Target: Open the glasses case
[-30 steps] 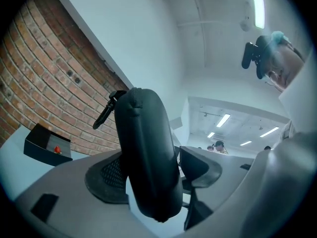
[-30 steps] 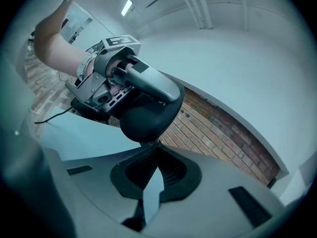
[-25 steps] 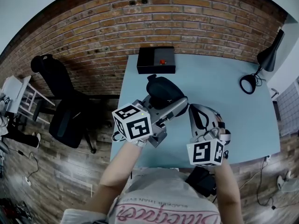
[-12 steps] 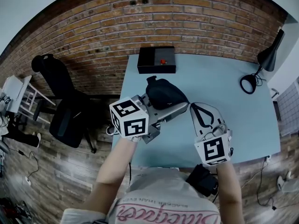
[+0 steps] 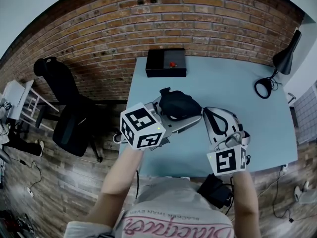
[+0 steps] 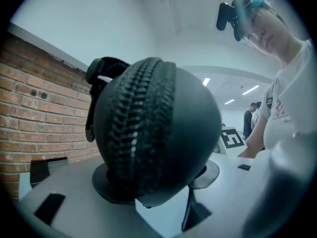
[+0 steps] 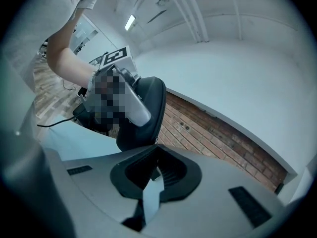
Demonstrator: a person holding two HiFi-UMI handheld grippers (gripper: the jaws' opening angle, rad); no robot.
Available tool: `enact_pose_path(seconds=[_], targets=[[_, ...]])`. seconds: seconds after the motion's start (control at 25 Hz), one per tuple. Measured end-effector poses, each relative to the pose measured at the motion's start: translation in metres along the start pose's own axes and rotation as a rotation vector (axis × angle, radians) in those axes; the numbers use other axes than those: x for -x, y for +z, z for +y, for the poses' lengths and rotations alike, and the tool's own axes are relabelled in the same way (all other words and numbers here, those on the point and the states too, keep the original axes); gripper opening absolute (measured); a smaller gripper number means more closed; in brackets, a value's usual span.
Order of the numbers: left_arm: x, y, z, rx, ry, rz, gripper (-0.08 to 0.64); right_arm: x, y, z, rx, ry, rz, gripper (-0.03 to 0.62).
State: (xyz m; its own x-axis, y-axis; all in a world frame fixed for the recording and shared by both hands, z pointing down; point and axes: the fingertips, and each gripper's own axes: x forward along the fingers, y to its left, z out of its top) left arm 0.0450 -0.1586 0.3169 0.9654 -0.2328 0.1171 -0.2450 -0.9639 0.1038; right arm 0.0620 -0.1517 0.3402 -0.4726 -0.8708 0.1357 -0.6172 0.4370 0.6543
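The glasses case is black, rounded and zipped, and it is held above the pale blue table. In the left gripper view the case fills the picture with its zip facing the camera. My left gripper has just been closing its jaws, and they grip the case from both sides. My right gripper is shut at the case's right end. In the right gripper view its tips meet at the case's edge, with a small metal zip tab between the pads.
At the table's far edge, by the brick wall, stands a black box with a red button. A black desk lamp is at the far right. A black office chair stands on the wooden floor to the left.
The left gripper has rolled and shifted a little toward me with the case in it. The right gripper has edged slightly to the right and stays shut.
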Motion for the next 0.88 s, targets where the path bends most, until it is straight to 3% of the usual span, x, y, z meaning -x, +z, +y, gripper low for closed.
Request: enact_pose_path(seconds=[0.12, 0.44, 0.64, 0.88], targets=[[-0.002, -0.003, -0.003, -0.032, -0.006, 0.035, 0.268, 0.003, 0.004, 0.000, -0.001, 0.013, -0.032, 0.018], [-0.014, -0.034, -0.005, -0.196, 0.011, 0.253, 0.268, 0.009, 0.024, -0.003, 0.094, 0.054, -0.114, 0.017], [-0.018, -0.054, 0.008, -0.314, 0.099, 0.419, 0.268, 0.007, 0.026, -0.005, 0.139, 0.047, -0.108, 0.017], [-0.016, -0.065, 0.022, -0.405, 0.192, 0.541, 0.268, 0.008, 0.026, -0.004, 0.234, 0.028, -0.080, 0.018]])
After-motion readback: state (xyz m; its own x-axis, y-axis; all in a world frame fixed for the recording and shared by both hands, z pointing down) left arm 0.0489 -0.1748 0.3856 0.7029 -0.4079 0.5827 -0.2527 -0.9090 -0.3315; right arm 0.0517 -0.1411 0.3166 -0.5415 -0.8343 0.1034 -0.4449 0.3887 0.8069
